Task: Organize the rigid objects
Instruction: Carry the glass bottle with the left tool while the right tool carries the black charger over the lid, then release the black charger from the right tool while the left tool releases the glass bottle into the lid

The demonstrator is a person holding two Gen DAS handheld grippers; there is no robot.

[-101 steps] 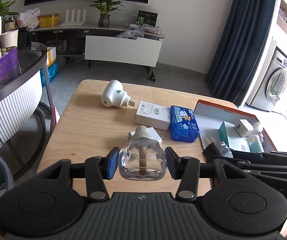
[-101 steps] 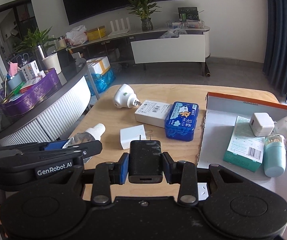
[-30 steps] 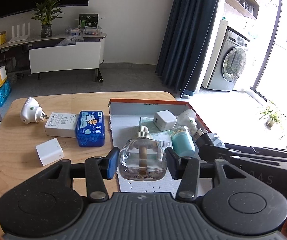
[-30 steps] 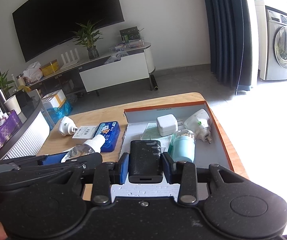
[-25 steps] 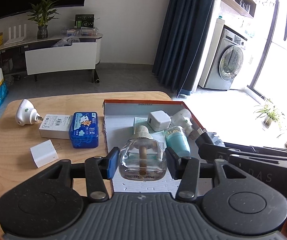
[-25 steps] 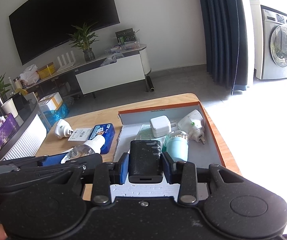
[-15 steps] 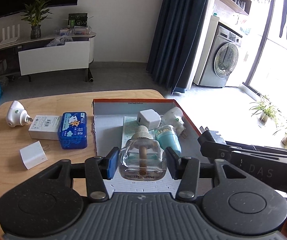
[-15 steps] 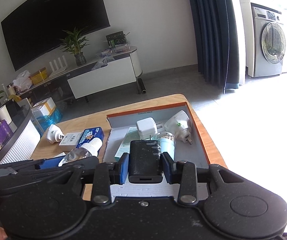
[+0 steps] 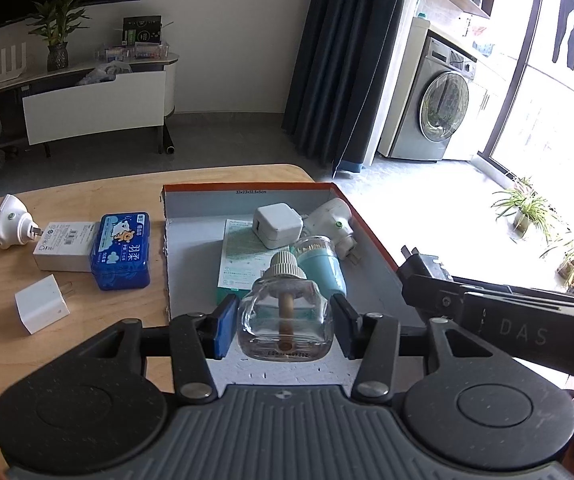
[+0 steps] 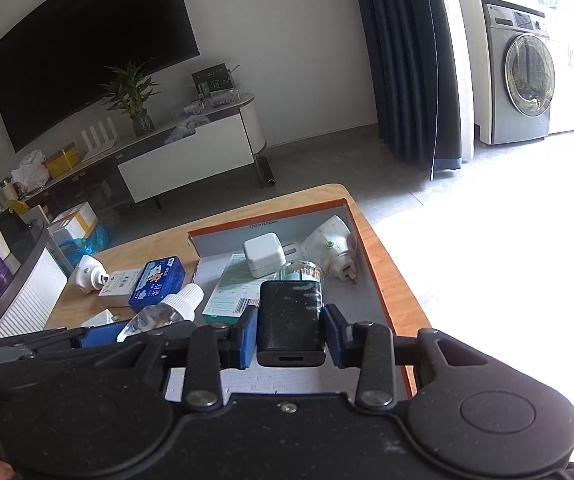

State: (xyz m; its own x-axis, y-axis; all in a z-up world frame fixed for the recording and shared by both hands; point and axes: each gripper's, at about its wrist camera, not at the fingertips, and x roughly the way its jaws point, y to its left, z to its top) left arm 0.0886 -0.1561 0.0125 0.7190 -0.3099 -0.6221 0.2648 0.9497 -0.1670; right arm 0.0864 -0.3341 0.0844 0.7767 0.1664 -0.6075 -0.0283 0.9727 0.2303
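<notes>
Two claws hang over the box (image 9: 371, 236) on the desk (image 9: 87, 196): left claw (image 9: 283, 322) grips a clear bottle (image 9: 285, 320), right claw (image 10: 290, 336) a black charger (image 10: 290, 320) half-hiding the teal bottle (image 10: 303, 272). Both have shifted rightward, further over the box.

Washer (image 9: 443, 114) beside dark curtain (image 9: 339, 60); plant (image 10: 133, 100) and router (image 10: 99, 138) on TV stand (image 10: 191, 148) under TV (image 10: 87, 44).

Both wrist views downward over box (image 9: 371, 236)
</notes>
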